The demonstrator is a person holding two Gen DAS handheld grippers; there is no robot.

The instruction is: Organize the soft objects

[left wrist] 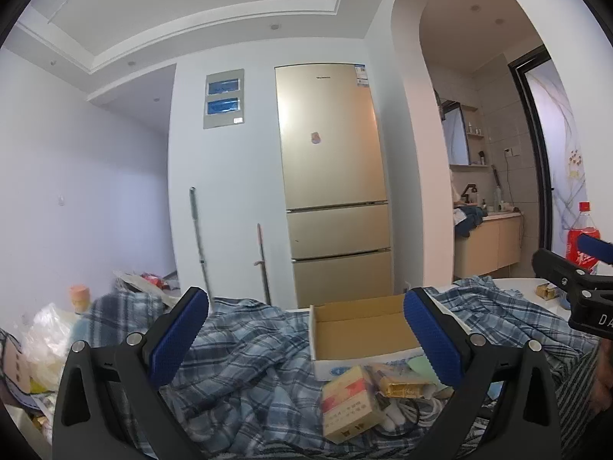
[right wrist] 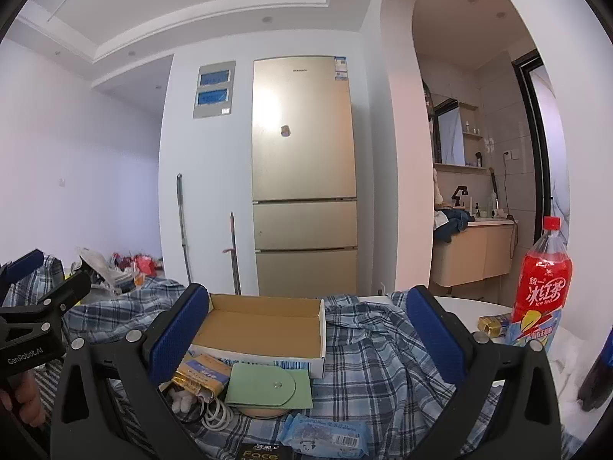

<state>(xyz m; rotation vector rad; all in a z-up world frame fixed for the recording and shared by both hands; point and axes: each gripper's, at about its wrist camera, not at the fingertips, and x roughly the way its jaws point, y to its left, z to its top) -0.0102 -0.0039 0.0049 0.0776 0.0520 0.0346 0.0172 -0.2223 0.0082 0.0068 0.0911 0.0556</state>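
Across the table lies the plaid cloth (right wrist: 375,349), blue-grey checks, rumpled into folds, spread under everything. On it: open cardboard box (right wrist: 264,326), empty, flaps up. Just in front of the box: green pouch (right wrist: 268,383) with snap flap, touching a yellow packet (right wrist: 203,373). Red ice-tea bottle (right wrist: 540,287) upright at right on bare white table. Left gripper (left wrist: 306,339) and right gripper (right wrist: 306,335): both with jaws spread wide, holding nothing, above the cloth.

both tools are held level side by side, left tool (left wrist: 306,339) and right tool (right wrist: 308,339) spread wide, empty.
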